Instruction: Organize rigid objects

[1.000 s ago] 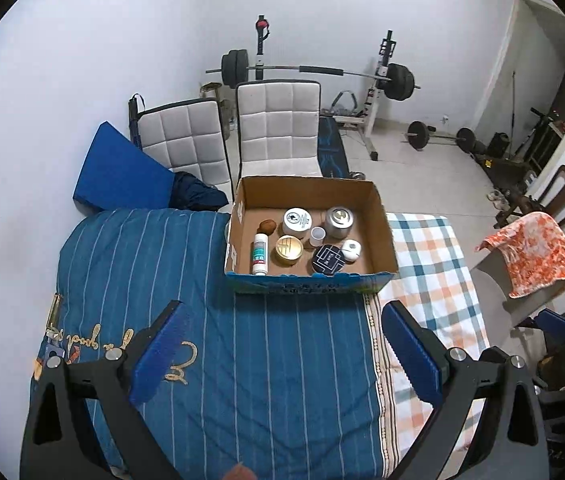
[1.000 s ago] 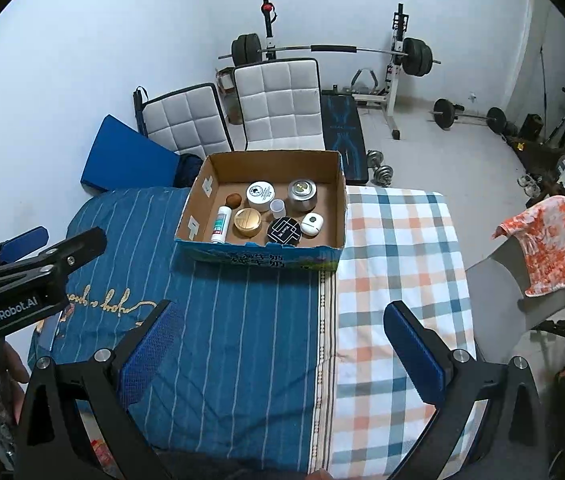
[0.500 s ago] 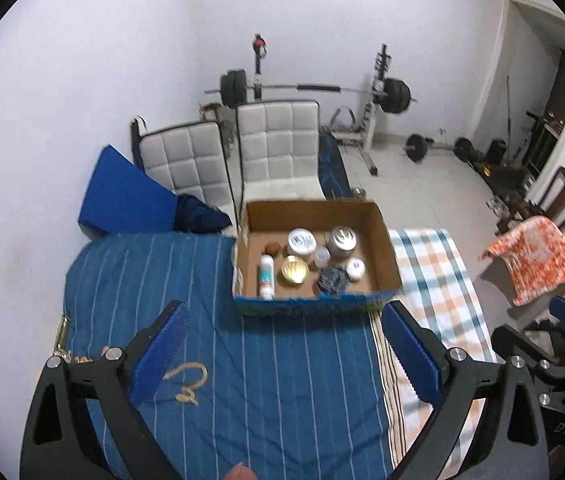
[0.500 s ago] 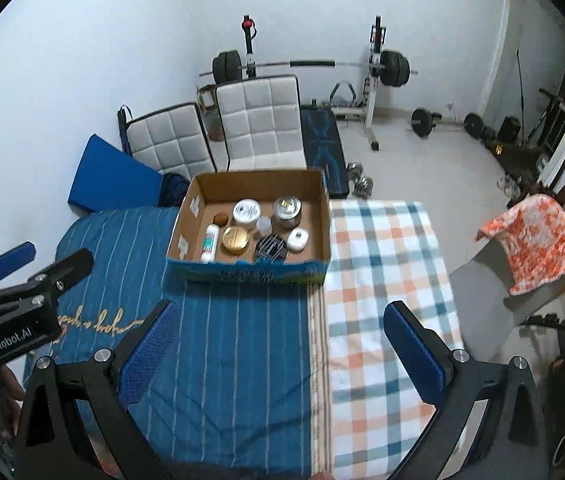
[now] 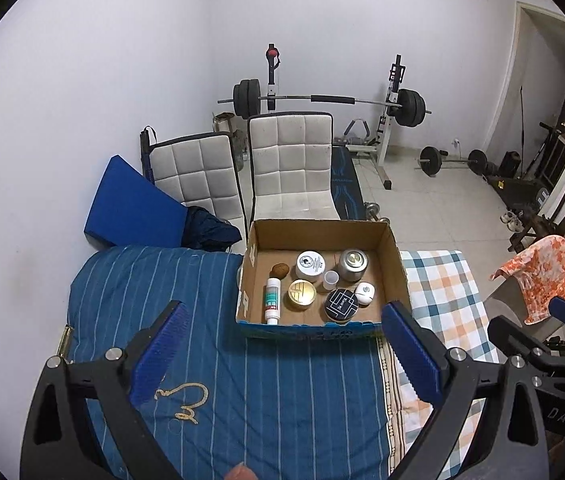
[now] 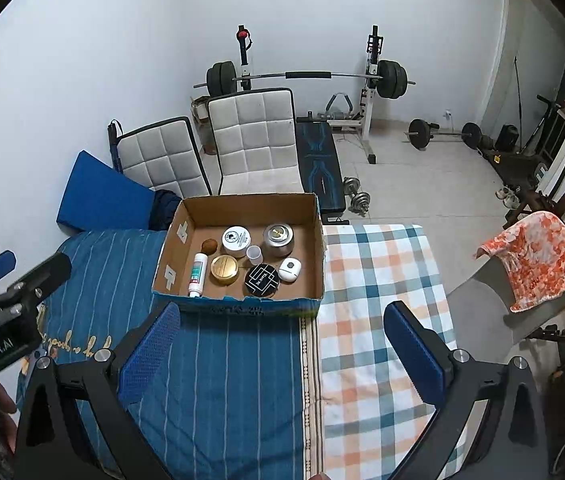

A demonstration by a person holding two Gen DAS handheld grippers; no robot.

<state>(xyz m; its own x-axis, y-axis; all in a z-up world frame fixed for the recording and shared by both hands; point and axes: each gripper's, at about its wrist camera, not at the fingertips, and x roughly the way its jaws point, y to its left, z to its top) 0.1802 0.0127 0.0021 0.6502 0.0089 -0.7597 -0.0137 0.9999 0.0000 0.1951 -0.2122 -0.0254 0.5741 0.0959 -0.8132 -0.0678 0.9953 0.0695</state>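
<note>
You hold both grippers high above the bed (image 5: 242, 400), each with its blue-padded fingers spread wide and grasping nothing. The left gripper (image 5: 286, 344) hangs over the blue striped cover, and the right gripper (image 6: 282, 344) straddles the seam where that cover meets the checked blanket (image 6: 378, 280).

Ahead of you, a cardboard box (image 5: 396, 264) sits on the bed at its far edge, open at the top, well apart from both sets of fingers. Inside it, a white tube (image 5: 271, 300) lies along the left side with a small brown object (image 5: 280, 269) just beyond it. A gold-lidded tin (image 5: 301, 293) stands beside the tube, and a white-lidded jar (image 5: 310, 265) stands behind the tin. A black patterned tin (image 5: 341, 303) sits near the front wall, with a small white case (image 5: 364, 293) to its right. A silver canister (image 5: 352, 264) stands at the back right, and a little translucent cup (image 5: 331, 279) sits between the canister and the white-lidded jar.

Beyond the box, two white padded chairs (image 6: 254, 140) face the bed, with a barbell rack (image 6: 306, 76) against the wall behind them.
</note>
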